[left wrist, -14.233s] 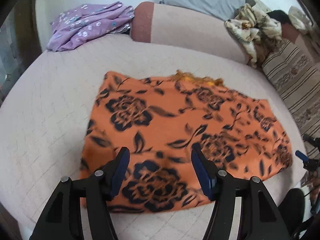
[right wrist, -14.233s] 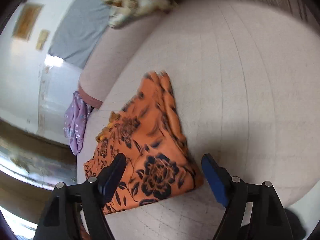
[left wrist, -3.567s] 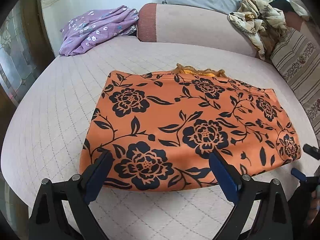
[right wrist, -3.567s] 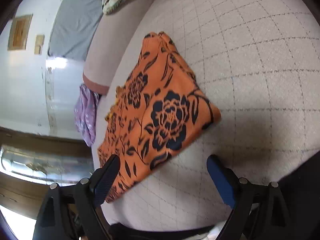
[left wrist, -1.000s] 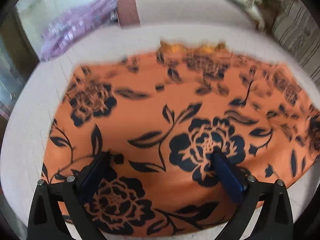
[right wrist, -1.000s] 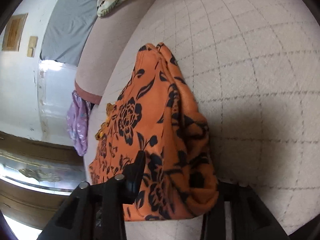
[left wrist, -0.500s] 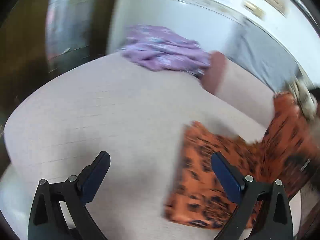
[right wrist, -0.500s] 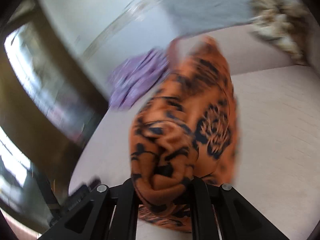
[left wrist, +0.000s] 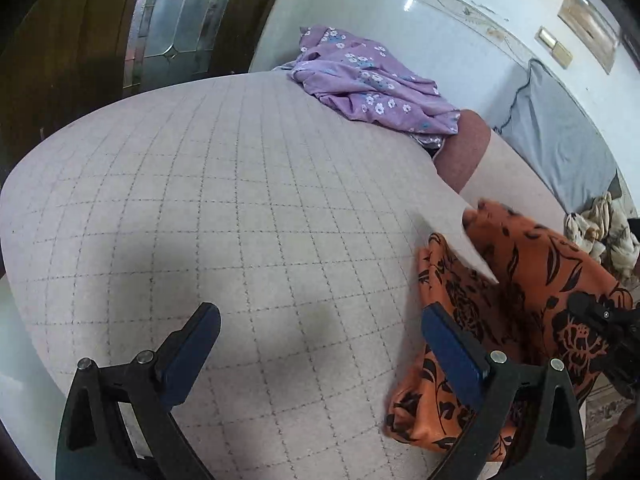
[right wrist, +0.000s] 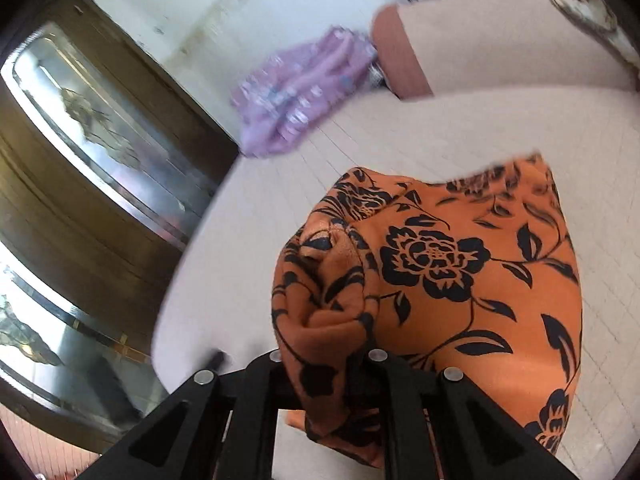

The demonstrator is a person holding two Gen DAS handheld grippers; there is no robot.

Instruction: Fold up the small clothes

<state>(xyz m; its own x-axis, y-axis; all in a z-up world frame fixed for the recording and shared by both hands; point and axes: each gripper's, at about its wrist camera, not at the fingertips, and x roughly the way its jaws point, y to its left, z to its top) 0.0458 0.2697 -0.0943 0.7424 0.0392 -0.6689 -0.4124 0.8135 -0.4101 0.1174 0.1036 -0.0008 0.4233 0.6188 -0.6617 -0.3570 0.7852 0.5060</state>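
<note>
1. The right tongs (right wrist: 324, 364) are clamped on a bunched fold of the orange cloth (right wrist: 460, 280), which has a black flower print.
2. The gripped end of the cloth is lifted; the rest drapes away from the tongs down toward the quilted bed (left wrist: 240, 200).
3. The left tongs (left wrist: 316, 344) stand wide open with nothing between them, over bare bed just left of the orange cloth.
4. In the left wrist view the cloth hangs at the right edge of the bed, with the right tongs' black frame against it.
5. A purple flowered garment (left wrist: 368, 84) lies at the far edge of the bed, well apart from the orange cloth.
6. A grey pillow (left wrist: 560, 148) leans on the wall beyond the cloth.
7. No readable writing or labels show anywhere.
</note>
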